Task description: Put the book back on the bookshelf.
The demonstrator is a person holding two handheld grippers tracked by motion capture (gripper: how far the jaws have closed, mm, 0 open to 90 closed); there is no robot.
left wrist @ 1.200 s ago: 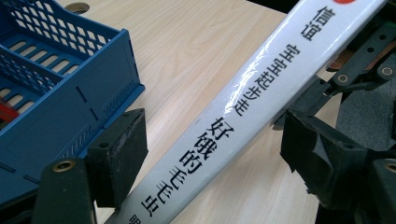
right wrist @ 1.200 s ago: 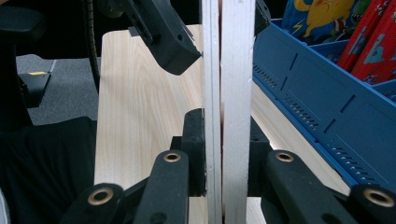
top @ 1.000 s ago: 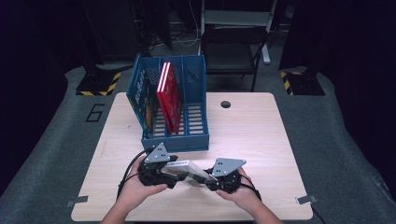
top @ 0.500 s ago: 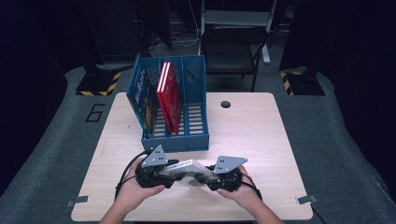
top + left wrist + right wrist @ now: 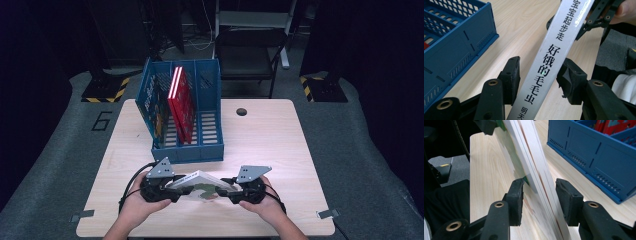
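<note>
Book [image 5: 200, 182] was thin, w/ a silver-grey spine that carried black Chinese characters down its length, seen in the left gripper view [image 5: 549, 67]. Its page edges looked pale cream, in layers like thick board pages [image 5: 536, 165], and the cover showed some green and white, w/ a green bit at the lower corner. In the high view it was held above the near part of the wooden table [image 5: 270, 130], between the two grippers, well in front of the blue file rack [image 5: 210, 150].

Left gripper [image 5: 539, 80] had its jaws on both sides of the spine end. They had just been closing w/ the book between them. The pad on the right side of that view seemed to touch the spine, but a small gap stayed at the other pad, so it was not a full clamp yet.

Right gripper [image 5: 539, 197] stood at the opposite end, jaws around the page edges. They had just been opening a little, book still between. The pad on the right of that view lay against the pages; the other pad was just beside the cover, not clearly pressing.

Blue file rack stood upright on the table w/ a red book [image 5: 181, 105] and another colourful one [image 5: 155, 107] in its compartments.
</note>
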